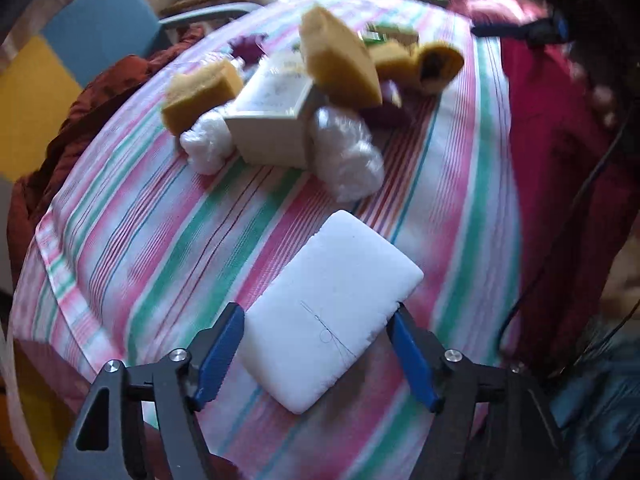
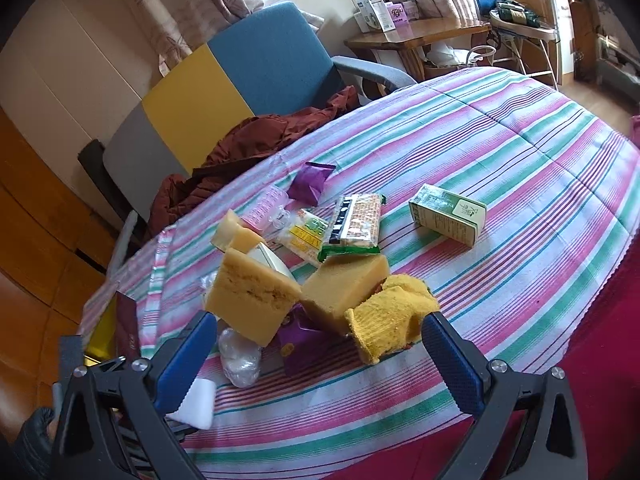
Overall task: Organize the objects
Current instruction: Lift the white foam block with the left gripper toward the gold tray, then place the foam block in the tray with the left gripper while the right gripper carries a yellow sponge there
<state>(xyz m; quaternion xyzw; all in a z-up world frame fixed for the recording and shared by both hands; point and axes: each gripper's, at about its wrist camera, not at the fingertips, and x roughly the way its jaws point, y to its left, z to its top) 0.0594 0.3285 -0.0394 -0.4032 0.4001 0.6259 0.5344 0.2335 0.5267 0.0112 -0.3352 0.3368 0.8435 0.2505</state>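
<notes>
A white sponge block (image 1: 332, 300) lies flat on the striped tablecloth (image 1: 140, 240). My left gripper (image 1: 316, 312) straddles it, and both blue pads touch its side edges. In the right wrist view a corner of the same block (image 2: 196, 400) shows behind my left finger. My right gripper (image 2: 320, 320) hangs open above a pile, with nothing between its fingers. The pile holds two yellow sponges (image 2: 252, 296) (image 2: 344, 284), a yellow cloth (image 2: 392, 312), a purple packet (image 2: 300, 340) and a plastic-wrapped white bundle (image 2: 240, 360).
A white box (image 1: 276, 120) sits in the pile. Further back lie a biscuit packet (image 2: 356, 224), a green carton (image 2: 448, 214) and another purple packet (image 2: 310, 180). A brown garment (image 2: 260, 140) drapes a blue and yellow chair (image 2: 260, 60) at the table's far edge. A gloved hand (image 2: 32, 436) shows bottom left.
</notes>
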